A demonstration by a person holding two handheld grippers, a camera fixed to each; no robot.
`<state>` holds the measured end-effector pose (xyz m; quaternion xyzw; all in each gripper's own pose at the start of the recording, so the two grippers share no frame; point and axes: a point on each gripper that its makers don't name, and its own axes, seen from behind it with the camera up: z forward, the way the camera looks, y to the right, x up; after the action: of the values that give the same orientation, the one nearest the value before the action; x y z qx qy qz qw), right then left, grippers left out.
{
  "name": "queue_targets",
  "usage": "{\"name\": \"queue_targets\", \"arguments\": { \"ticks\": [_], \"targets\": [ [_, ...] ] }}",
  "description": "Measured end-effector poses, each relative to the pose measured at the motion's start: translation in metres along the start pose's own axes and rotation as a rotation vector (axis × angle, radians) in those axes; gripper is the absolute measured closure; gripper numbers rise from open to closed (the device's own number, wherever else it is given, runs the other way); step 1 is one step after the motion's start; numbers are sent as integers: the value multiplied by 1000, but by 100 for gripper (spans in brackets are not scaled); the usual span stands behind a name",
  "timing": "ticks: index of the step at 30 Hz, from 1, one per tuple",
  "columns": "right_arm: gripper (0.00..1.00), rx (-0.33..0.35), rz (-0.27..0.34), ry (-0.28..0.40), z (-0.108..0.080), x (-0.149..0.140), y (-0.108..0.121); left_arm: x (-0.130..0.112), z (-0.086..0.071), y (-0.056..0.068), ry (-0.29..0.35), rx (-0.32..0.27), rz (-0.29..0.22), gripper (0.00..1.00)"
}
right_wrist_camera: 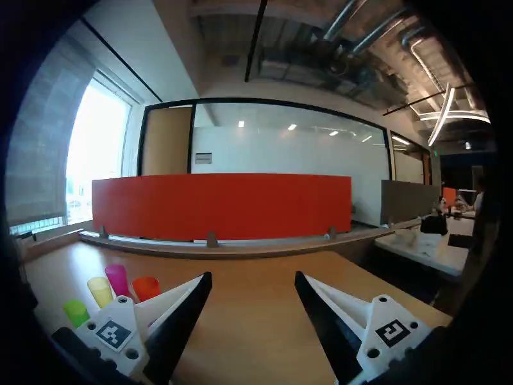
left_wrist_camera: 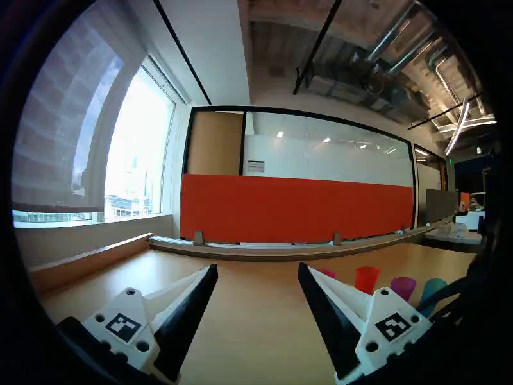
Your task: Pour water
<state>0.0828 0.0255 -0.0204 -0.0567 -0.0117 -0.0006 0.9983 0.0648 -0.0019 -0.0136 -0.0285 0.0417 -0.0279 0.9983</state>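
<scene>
On the desk (left_wrist_camera: 256, 346), cups (left_wrist_camera: 367, 278) stand between the left hand-held gripper (left_wrist_camera: 256, 308) and right hand-held gripper (right_wrist_camera: 252, 314), both open.

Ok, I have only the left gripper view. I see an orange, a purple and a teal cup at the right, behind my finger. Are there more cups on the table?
Observer: Yes. The right gripper view shows a yellow cup and a green cup, both standing on the table.
Operator: Where are they in that view?
Observer: Low at the left, beside the finger on that side. The green cup is nearest to the camera.
Operator: Does the right gripper hold something?
Observer: No. The right gripper is open, with only bare table between its fingers.
</scene>
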Motion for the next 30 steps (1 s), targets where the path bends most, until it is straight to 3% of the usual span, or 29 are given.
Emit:
{"name": "queue_targets", "arguments": {
  "ticks": [6,15,30],
  "targets": [
    [0,2,12,-12,1,-3,-7,-4,-1,-7,11,32,15,8],
    [0,7,10,-10,4,3,-12,-21,-2,-5,5,41,10,8],
    [0,-11,20,7,1,14,-1,-43,3,-4,-9,61,29,7]
  ]
}}
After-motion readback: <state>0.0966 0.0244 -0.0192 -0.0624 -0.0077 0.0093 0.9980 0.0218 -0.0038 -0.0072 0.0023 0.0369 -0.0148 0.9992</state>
